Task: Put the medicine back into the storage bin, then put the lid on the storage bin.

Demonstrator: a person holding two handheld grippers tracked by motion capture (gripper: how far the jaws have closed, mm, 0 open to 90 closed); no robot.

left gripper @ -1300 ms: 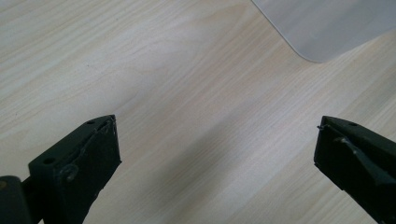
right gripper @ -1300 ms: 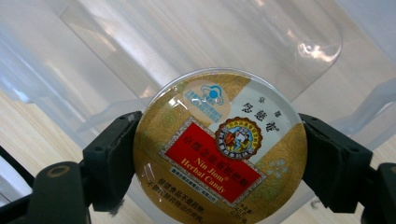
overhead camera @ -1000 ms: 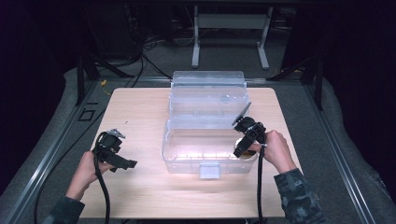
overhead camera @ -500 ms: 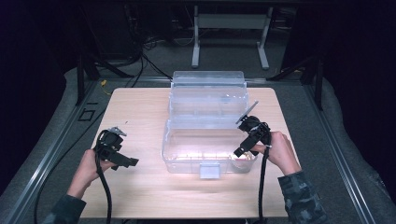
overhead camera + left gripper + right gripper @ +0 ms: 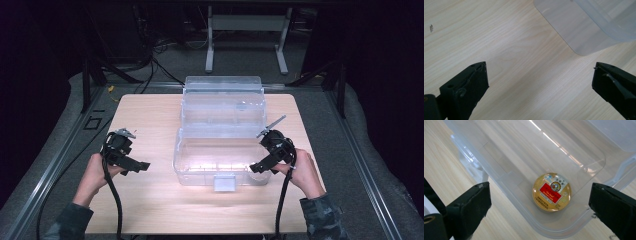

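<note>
high view looks down; both close views share the clear box (image 5: 222, 145).

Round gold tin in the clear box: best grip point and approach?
Grip the round gold tin across its rim, coming straight down from above with the right gripper. It lies flat, lid up, in a corner of the open clear plastic box; the nearby walls likely block any level side approach.

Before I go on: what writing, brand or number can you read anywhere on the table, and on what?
Round golden tin in the clear plastic box: red label with white lettering and a round emblem above it, too small and blurred to read.
Box, wooden table, grippers: no writing to be seen.
</note>
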